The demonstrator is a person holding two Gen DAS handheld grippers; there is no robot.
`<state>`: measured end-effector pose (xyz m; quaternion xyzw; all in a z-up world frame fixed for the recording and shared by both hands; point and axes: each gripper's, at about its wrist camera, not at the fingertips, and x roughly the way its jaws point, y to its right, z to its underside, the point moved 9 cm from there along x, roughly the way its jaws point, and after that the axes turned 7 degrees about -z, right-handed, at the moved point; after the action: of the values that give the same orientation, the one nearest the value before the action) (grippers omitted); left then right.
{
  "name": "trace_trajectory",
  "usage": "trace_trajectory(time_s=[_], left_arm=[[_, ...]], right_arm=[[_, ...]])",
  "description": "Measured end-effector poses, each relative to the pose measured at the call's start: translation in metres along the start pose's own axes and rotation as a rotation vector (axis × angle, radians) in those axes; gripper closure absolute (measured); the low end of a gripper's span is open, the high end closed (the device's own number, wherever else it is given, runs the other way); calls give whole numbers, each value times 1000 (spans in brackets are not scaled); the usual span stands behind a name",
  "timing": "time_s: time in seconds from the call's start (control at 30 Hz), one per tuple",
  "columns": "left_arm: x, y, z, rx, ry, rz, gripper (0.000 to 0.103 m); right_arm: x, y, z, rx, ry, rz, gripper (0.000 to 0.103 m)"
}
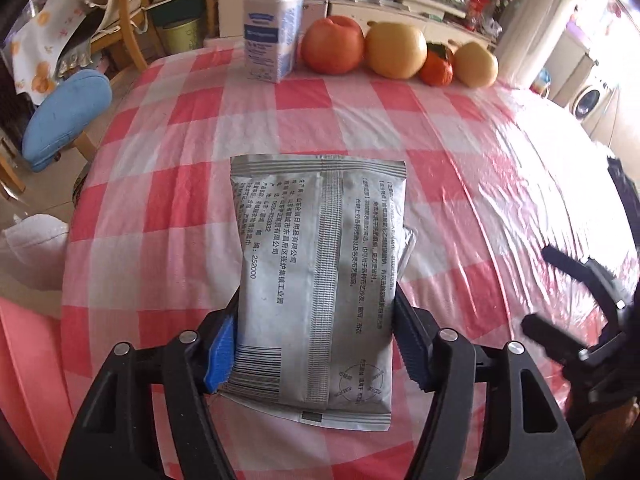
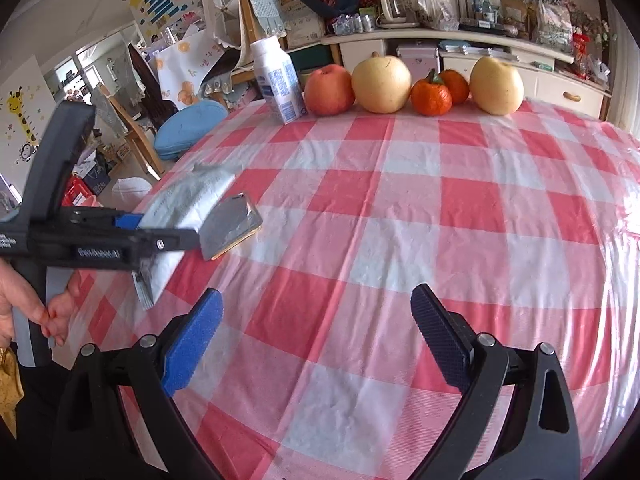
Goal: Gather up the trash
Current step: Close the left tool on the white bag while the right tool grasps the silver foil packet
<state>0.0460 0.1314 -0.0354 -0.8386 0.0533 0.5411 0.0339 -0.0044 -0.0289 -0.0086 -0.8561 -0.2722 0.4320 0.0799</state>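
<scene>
Your left gripper (image 1: 316,344) had its pads pressed on the sides of the silver printed sachet (image 1: 320,264) over the red-checked tablecloth (image 1: 460,184). Your right gripper (image 2: 316,340) gaped wide, holding nothing. Fruit and a white bottle (image 1: 274,24) stood along the far edge.

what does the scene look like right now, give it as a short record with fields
surface: table with red and white checked cloth
trash item: silver packet, printed side up, between the left gripper pads, which touch its sides
under packet: small foil-wrapped piece beside it
right gripper: open, nothing between its fingers, over bare cloth
far edge: white bottle, red apple, two yellow pears, two small orange fruits in a row
off table: blue cushion on chair
</scene>
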Motion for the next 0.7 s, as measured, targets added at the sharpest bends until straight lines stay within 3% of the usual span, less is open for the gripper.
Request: trace_trajectory(time_s=[0.23,0.7], left_arm=[[-32,-22,-10,-79,87,21,36],[-64,-63,-12,-166,174,3,35]], right_arm=[[23,-33,3,-116,-41,-62,8],[89,-75,-28,-286,-129,-21,8]])
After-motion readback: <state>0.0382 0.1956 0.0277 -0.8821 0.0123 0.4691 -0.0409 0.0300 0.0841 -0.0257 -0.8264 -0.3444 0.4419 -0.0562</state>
